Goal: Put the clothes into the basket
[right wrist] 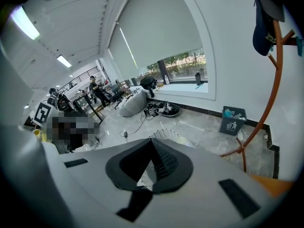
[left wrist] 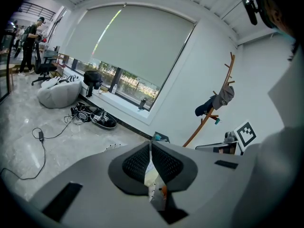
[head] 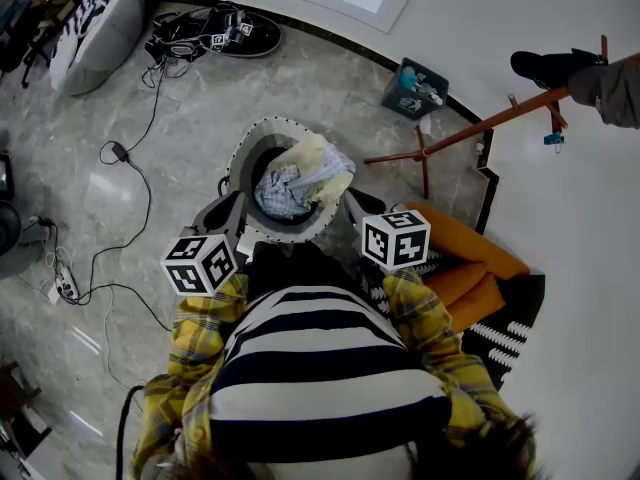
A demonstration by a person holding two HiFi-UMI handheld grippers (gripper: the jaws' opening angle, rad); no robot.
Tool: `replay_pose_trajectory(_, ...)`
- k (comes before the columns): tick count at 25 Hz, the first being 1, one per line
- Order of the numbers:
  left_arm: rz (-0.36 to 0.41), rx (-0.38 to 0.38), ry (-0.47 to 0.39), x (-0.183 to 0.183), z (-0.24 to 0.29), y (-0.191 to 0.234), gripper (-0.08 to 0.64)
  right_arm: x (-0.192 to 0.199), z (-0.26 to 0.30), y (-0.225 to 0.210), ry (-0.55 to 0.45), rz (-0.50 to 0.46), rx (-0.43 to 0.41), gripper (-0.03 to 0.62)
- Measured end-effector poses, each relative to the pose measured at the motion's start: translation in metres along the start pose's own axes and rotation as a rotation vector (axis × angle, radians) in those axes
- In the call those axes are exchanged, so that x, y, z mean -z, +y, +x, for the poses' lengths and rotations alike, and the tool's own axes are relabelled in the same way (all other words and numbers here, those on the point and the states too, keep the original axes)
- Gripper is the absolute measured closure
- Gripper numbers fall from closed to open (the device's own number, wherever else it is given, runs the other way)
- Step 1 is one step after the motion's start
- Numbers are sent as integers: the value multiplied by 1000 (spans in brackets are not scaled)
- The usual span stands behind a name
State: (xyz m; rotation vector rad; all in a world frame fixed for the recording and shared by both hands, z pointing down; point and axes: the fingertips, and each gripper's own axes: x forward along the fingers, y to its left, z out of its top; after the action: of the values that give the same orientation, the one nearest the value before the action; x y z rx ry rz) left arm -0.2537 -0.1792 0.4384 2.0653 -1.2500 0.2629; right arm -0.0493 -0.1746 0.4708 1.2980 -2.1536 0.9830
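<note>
From overhead, clothes (head: 298,180) fill the basket (head: 268,123); gripper views catch only slivers.

No legible text; beanbag (head: 95,28) lettering too blurred

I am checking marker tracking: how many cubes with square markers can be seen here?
2. In the head view, one cube rides on the left gripper, left of the basket; the other rides on the right gripper, right of the basket. None appears hidden.
</note>
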Motion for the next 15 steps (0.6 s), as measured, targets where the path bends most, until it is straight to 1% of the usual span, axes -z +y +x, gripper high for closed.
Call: replay_pose_trajectory(15, -5, -14, 6, 3, 1, 3, 535, 2, 1, 1, 3, 13, -15, 566)
